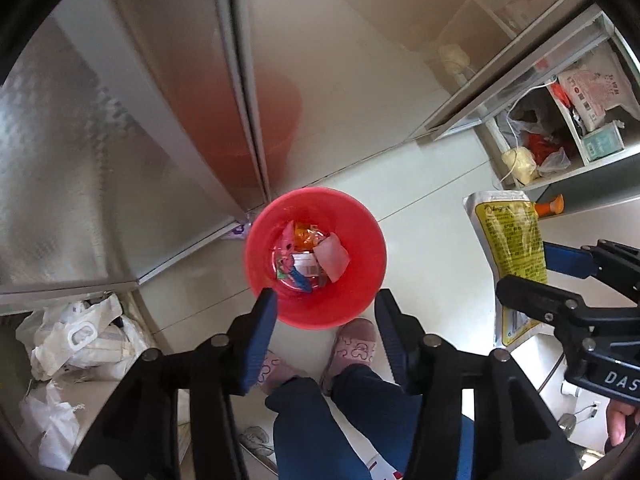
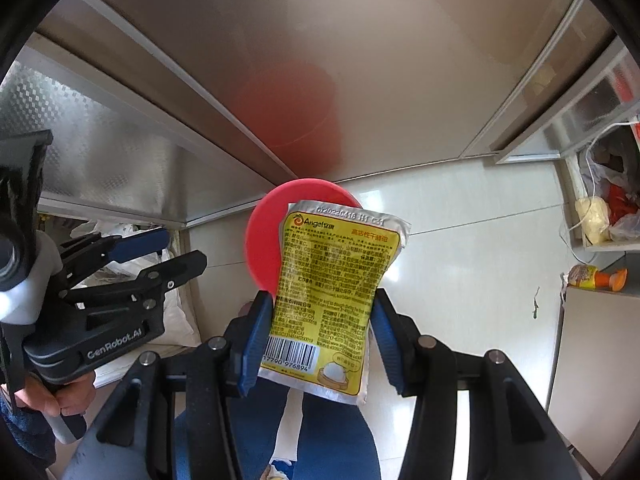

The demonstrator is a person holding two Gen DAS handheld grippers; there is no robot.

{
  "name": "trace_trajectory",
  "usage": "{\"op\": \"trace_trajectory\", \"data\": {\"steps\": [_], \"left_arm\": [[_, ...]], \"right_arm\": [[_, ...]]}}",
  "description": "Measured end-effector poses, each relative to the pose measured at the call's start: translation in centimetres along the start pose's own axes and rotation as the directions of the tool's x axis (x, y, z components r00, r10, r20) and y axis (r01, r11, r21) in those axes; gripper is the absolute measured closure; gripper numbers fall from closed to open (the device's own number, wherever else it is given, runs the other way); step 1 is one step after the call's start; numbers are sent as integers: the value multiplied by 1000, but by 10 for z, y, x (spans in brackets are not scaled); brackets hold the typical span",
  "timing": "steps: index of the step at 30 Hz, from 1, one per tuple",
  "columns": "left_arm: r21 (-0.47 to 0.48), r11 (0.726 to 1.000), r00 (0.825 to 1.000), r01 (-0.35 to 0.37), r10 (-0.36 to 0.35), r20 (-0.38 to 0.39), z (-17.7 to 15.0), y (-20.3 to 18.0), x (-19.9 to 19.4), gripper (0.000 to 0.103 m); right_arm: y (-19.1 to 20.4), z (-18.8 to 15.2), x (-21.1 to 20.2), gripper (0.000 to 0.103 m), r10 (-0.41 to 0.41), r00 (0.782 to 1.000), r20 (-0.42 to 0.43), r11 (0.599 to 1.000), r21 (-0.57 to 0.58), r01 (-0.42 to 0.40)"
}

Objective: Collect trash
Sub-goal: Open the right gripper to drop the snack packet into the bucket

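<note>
Right gripper (image 2: 320, 330): pads pinch a yellow yeast packet (image 2: 336, 292) above the bin's edge.
Left gripper (image 1: 326, 330): fingers spread, nothing between them, directly over the bin.
Red bin (image 1: 360, 288): on the pale floor, wrappers (image 1: 312, 256) lying inside.

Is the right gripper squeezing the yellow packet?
Touching. In the right wrist view, the right gripper has both blue pads pressed against the sides of the yellow packet, holding it up.
</note>
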State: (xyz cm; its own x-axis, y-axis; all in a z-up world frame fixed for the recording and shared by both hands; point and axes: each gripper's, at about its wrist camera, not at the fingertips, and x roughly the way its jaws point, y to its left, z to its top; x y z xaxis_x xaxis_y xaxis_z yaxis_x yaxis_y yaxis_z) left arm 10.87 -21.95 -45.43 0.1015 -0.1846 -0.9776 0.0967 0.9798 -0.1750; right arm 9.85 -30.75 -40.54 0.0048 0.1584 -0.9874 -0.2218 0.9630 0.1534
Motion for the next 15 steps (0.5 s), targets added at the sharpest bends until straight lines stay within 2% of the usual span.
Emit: {"op": "trace_trajectory", "data": {"steps": [3,14,15], "left_arm": [[-26,1000,1000,-14,14,-7,-4,10,-3,50],[-133,989,998,-70,69,-14,-21,47,-13,50],[-140,987,997,-78,77,-15,-22,50,-15,47]], "right_arm": [[3,0,5,56,10,1000,0,1000,-27,-10],[27,10,24,55,50,998,-29,989,-136,-54],[29,12,25,55,56,998,-35,988,-145,-60]]}}
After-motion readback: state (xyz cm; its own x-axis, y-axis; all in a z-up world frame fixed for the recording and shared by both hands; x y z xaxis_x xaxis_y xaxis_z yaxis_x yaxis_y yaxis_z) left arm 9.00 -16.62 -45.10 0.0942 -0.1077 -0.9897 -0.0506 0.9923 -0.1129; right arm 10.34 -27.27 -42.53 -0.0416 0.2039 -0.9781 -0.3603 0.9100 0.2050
